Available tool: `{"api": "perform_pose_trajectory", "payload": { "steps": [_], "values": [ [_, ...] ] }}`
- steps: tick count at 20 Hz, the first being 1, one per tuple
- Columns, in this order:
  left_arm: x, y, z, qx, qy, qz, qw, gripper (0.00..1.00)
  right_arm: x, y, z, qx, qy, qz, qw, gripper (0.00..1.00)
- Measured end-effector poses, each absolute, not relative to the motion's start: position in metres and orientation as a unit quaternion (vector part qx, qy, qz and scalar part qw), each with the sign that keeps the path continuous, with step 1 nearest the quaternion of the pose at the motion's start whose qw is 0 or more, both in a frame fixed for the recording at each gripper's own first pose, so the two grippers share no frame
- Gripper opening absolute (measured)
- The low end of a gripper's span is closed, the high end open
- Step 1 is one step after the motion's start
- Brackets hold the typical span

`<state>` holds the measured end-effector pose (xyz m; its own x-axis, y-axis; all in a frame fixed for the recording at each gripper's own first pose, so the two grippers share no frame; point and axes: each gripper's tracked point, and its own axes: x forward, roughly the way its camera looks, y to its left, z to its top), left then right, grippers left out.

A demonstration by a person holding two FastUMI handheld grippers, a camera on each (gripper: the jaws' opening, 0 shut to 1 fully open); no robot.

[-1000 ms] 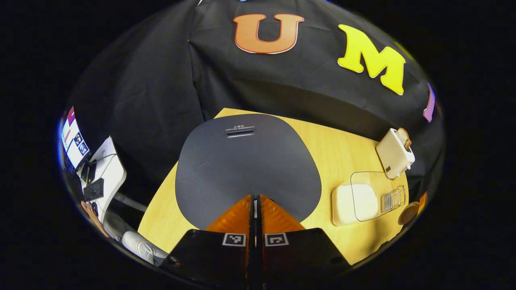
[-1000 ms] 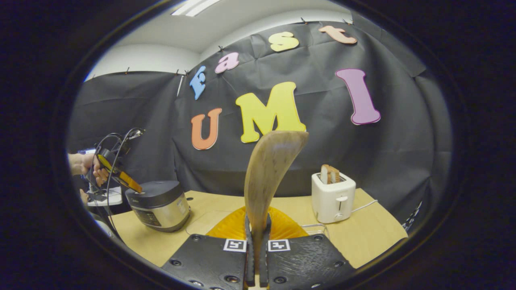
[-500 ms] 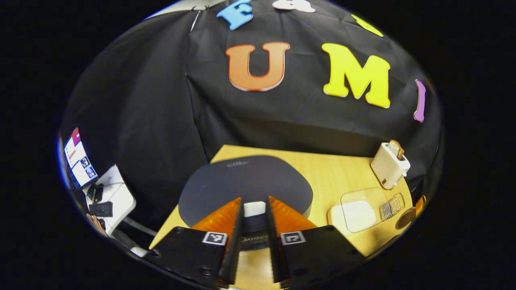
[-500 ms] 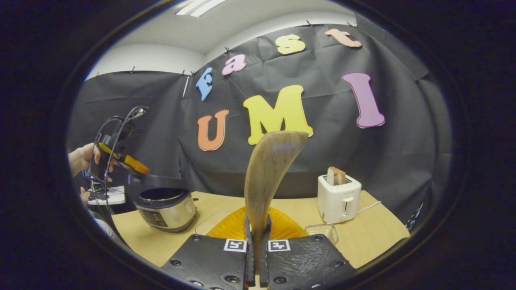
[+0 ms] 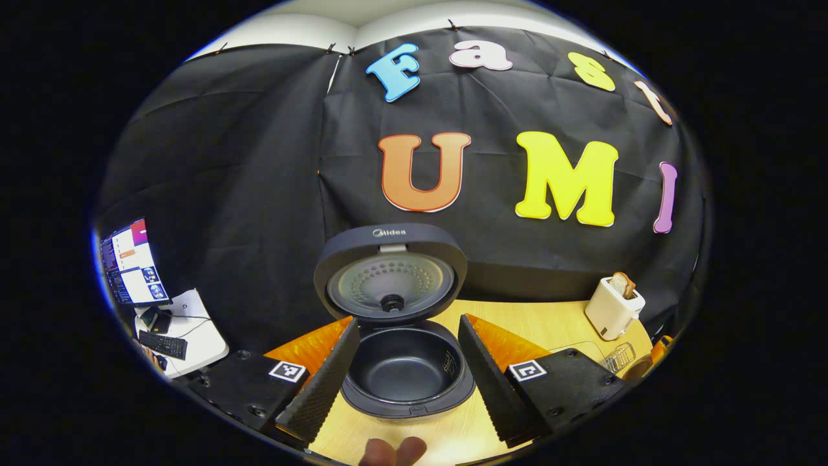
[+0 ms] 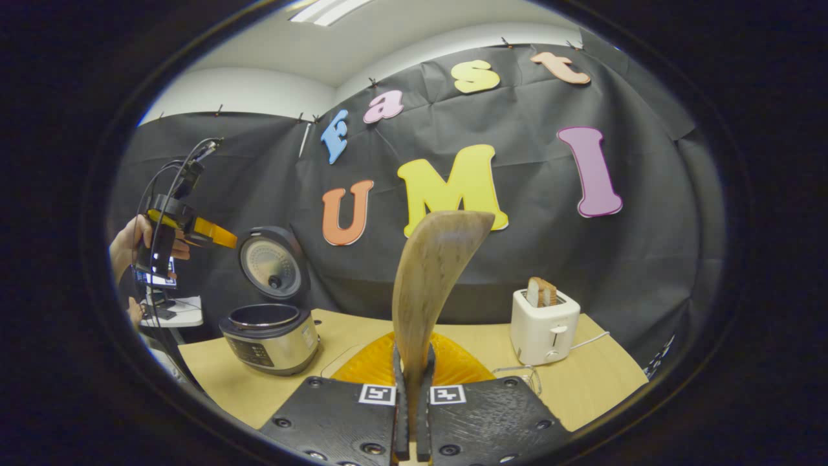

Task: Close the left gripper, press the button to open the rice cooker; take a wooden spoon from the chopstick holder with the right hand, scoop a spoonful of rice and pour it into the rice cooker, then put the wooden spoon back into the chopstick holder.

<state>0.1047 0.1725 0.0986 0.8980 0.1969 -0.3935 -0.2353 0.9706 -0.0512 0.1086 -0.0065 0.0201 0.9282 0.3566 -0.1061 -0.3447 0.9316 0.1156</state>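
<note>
In the left gripper view, a lit computer monitor (image 5: 129,262) sits at the far left edge above a small white side table (image 5: 194,336) with a black keyboard (image 5: 162,344). At lower centre the left gripper (image 5: 404,372) has its two fingers spread wide apart, holding nothing. Between them, on the light wooden table (image 5: 556,320), stands the dark grey round rice cooker (image 5: 407,375), its lid (image 5: 390,281) swung upright and its dark inner pot bare. Fingertips of a hand (image 5: 393,451) show at the bottom edge, just below the cooker. At the right edge a white toaster with a slice of bread (image 5: 613,305) stands near the table's far corner, with a clear wire basket (image 5: 619,357) below it.

In the right gripper view, at the left edge, a hand (image 6: 132,243) holds the left gripper aloft, well above and left of the open rice cooker, which sits at lower left of the frame. At bottom centre the right gripper (image 6: 411,414) is pressed together on the handle of a brown wooden spoon (image 6: 433,278), whose bowl stands upright in mid-frame. To the right the toaster stands on the table.
</note>
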Motion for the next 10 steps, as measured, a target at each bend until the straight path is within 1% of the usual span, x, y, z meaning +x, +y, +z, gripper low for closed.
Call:
{"api": "perform_pose_trajectory", "payload": {
  "steps": [5,8,10],
  "values": [
    [0.079,0.160,0.080,-0.037,0.165,0.105,0.980,0.98,0.127,0.012,0.024,0.030,0.075,0.187,0.979,0.05],
    [0.061,0.142,0.055,-0.064,0.158,0.092,0.981,0.98,0.146,0.025,0.017,0.028,0.092,0.191,0.977,0.05],
    [0.054,0.132,0.042,-0.070,0.136,0.085,0.985,0.98,0.159,0.033,0.011,0.028,0.103,0.187,0.977,0.05]
  ]
}}
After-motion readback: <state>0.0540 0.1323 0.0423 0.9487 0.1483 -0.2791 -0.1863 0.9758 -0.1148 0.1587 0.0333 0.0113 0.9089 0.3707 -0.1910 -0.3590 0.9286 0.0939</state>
